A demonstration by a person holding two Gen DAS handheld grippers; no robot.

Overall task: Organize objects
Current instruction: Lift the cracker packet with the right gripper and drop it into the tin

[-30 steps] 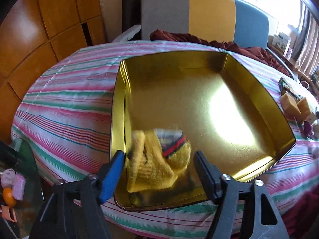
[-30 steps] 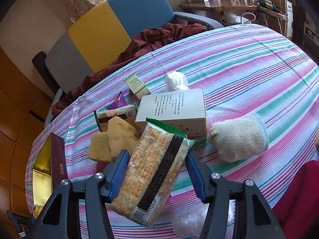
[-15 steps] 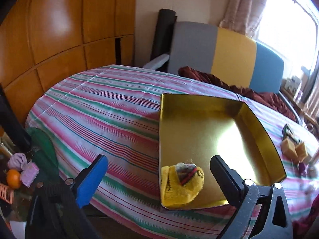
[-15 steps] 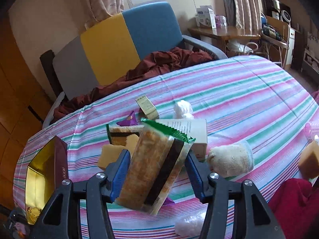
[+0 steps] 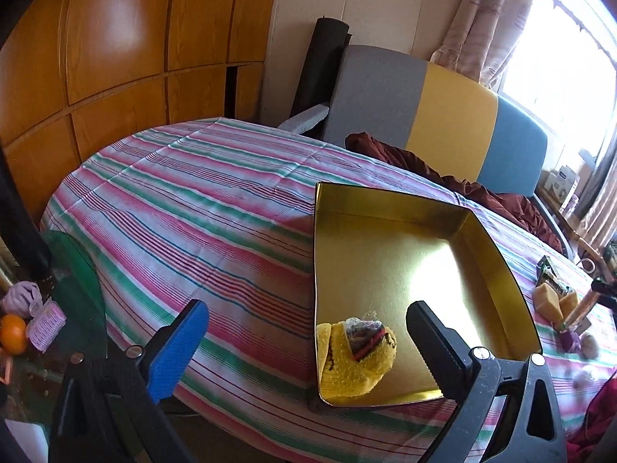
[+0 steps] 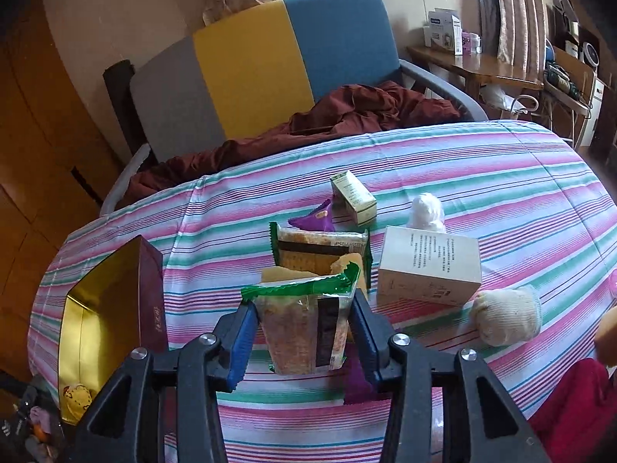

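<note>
Sock dropped, snack picked up

The left gripper (image 5: 304, 341) now gapes empty; the yellow sock (image 5: 354, 359) lies near in the gold box (image 5: 497, 254). The right gripper (image 6: 302, 337), closing, probably squeezes the cracker pack (image 6: 304, 328) above the table.

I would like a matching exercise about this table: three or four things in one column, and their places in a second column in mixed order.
Things:
1. yellow sock
2. cracker packet
3. white box
4. cream sock

Places:
A. between the right gripper's closing jaws
B. inside the gold tin
C. on the cloth, right of the white box
D. on the cloth, before the white wad

Pairs: 1-B, 2-A, 3-D, 4-C
</note>
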